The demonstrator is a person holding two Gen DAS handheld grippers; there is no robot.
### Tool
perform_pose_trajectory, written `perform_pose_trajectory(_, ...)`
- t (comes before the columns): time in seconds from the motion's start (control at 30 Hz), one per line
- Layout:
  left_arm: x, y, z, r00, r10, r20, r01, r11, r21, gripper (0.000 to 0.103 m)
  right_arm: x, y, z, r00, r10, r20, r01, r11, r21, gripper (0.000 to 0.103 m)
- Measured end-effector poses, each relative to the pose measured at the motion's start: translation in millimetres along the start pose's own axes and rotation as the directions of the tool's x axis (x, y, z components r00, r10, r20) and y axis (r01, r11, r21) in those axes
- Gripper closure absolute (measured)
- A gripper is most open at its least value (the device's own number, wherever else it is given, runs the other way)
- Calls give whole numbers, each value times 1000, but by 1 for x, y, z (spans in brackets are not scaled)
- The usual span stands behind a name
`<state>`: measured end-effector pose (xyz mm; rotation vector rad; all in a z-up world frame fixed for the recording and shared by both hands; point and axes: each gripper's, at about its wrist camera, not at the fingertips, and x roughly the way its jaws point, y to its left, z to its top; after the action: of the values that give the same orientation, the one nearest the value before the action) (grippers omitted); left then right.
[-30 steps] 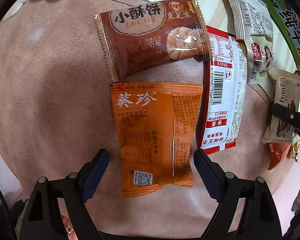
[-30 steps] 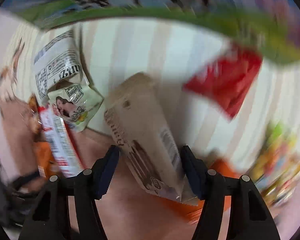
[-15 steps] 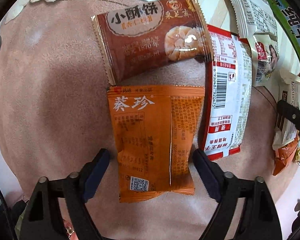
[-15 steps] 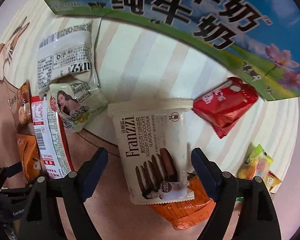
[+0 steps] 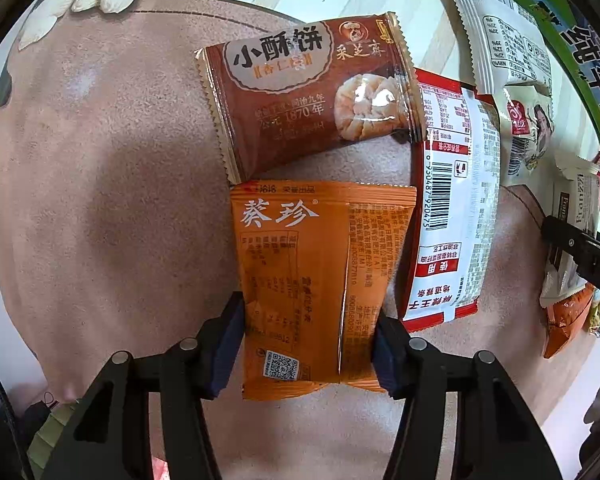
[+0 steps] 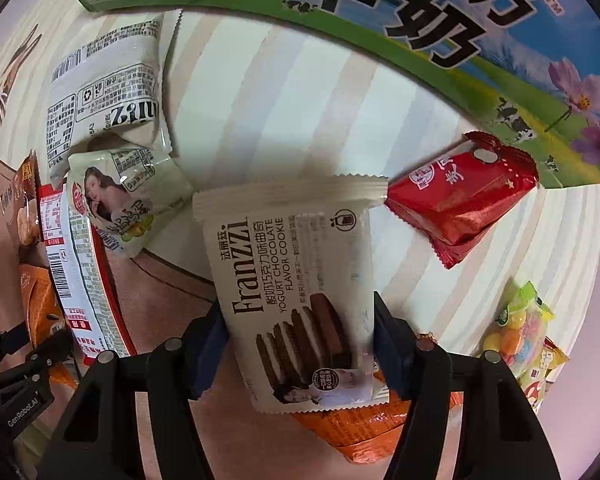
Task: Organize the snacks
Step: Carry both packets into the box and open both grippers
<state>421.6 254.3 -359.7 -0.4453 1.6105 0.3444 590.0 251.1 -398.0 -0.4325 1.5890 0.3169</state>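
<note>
My left gripper (image 5: 306,340) is shut on an orange snack packet (image 5: 316,272) that lies on a pink mat (image 5: 100,200); the pads press its two sides. A brown pastry packet (image 5: 308,100) lies just beyond it, and a red-and-white packet (image 5: 452,208) lies to its right. My right gripper (image 6: 298,344) is shut on a cream Franzzi cookie packet (image 6: 296,292), which sits over another orange packet (image 6: 364,428). The right gripper and the cookie packet also show at the right edge of the left wrist view (image 5: 572,236).
A milk carton box (image 6: 380,12) stands at the back. A red packet (image 6: 460,196), a candy bag (image 6: 520,332), a white packet (image 6: 108,92) and a small pale packet (image 6: 124,200) lie on the striped cloth (image 6: 280,100).
Both grippers have closed from wide open onto their packets: the left on the orange packet, the right on the cookie packet, which was loose between its fingers half a second ago.
</note>
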Motion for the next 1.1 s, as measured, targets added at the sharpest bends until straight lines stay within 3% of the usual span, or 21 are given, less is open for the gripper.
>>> perform_pose_trajectory(0.23,-32,-4,-4,999,-35,1,35,999,8,51,-11,-4,-4,1000,24,9,-24,1000,9,39)
perform_pose_trajectory(0.4,-76,-4,-9,996,-71,57,68,996,54,51,-25,-21,-12,990,136,25,-137,988,76,40)
perform_pose_trajectory(0.6,-133,-24,10,980,-144,140,130,986,103,51,-57,-45,-24,949,297,103,-311,935,171,41)
perform_pose_trajectory(0.8,-192,-68,40,949,-227,217,185,963,196,51,-124,-74,-25,886,394,245,-442,878,182,41)
perform_pose_trajectory(1.0,-238,-109,96,922,-261,285,177,942,287,51,-210,-119,-3,829,378,413,-483,855,187,41)
perform_pose_trajectory(1.1,-251,-133,127,917,-235,322,129,939,320,51,-226,-139,21,829,317,460,-449,869,210,41)
